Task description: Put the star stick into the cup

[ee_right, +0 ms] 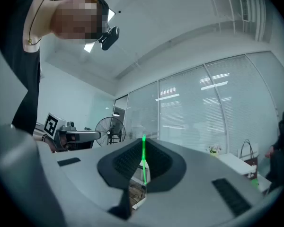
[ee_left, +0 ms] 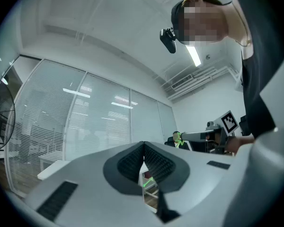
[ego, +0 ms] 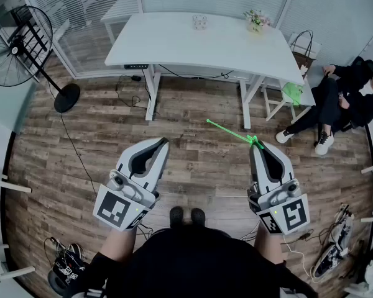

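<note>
The thin green star stick (ego: 229, 131) is pinched at one end by my right gripper (ego: 255, 145), whose jaws are shut on it; the rest of the stick juts up and left over the wooden floor. In the right gripper view the star stick (ee_right: 143, 161) stands up between the closed dark pads (ee_right: 125, 161). My left gripper (ego: 163, 143) hangs level with it on the left, shut and empty; its pads (ee_left: 131, 163) meet at the tip. A small clear cup (ego: 199, 22) stands far off, at the back of the white table (ego: 174, 45).
A pot of flowers (ego: 257, 20) sits on the table's right end. A standing fan (ego: 26, 42) is at the far left. A person (ego: 343, 98) sits at the right beside a white stool (ego: 289, 98). Cables and gear lie on the floor at both lower corners.
</note>
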`<state>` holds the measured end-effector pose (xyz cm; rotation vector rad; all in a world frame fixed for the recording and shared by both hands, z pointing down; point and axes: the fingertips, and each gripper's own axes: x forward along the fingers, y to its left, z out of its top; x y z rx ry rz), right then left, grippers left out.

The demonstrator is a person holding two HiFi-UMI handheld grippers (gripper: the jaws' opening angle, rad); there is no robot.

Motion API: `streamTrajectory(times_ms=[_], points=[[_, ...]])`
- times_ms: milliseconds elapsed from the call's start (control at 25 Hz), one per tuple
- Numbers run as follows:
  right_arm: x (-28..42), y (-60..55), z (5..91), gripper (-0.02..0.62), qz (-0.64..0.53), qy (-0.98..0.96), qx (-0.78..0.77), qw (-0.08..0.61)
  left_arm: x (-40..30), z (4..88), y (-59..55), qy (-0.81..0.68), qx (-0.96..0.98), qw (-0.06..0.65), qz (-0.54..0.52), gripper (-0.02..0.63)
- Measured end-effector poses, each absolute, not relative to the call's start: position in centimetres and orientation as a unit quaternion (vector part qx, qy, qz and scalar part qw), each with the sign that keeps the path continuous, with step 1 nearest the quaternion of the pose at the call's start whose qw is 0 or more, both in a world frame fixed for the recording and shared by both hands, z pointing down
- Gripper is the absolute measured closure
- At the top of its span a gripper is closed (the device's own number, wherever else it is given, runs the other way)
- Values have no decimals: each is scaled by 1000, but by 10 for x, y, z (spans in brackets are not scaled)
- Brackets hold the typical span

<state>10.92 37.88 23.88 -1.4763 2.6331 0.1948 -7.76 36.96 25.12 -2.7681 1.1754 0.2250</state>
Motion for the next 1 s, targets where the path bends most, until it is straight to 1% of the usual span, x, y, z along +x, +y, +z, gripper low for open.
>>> streamTrajectory(times_ms=[680,1000], points=[[103,381,238,574,66,868,-489,58,-86,252,371,391,-915,63,77,592],[95,382,235,572,69,865,-493,69,-98,254,370,388,-917,64,74,592]])
